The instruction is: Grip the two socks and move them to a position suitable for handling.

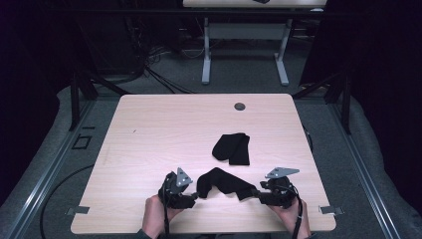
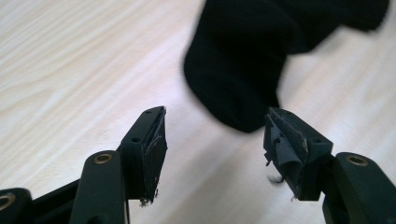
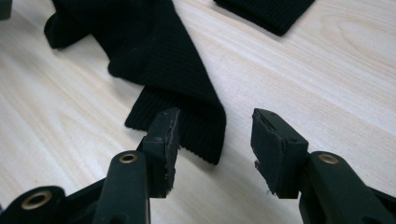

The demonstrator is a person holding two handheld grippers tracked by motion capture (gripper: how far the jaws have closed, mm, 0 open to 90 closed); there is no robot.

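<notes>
Black sock (image 1: pixel 221 182) lies rumpled on bench (image 1: pixel 149 144) btwn both grippers, light, limp, prob. bunches, so grab ribbed cuff by right gripper (image 3: pixel 215 140) & toe by left gripper (image 2: pixel 215 140); fingers of both apart, holding nothing.

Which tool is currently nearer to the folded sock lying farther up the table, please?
Right, though only slightly. The right tool sits below and just right of the folded sock; the left tool is below and farther left, at the other sock's end.

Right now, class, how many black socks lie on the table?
2. One folded sock lies near the table's middle; one stretched sock lies nearer the person, between the left tongs and right tongs.
</notes>
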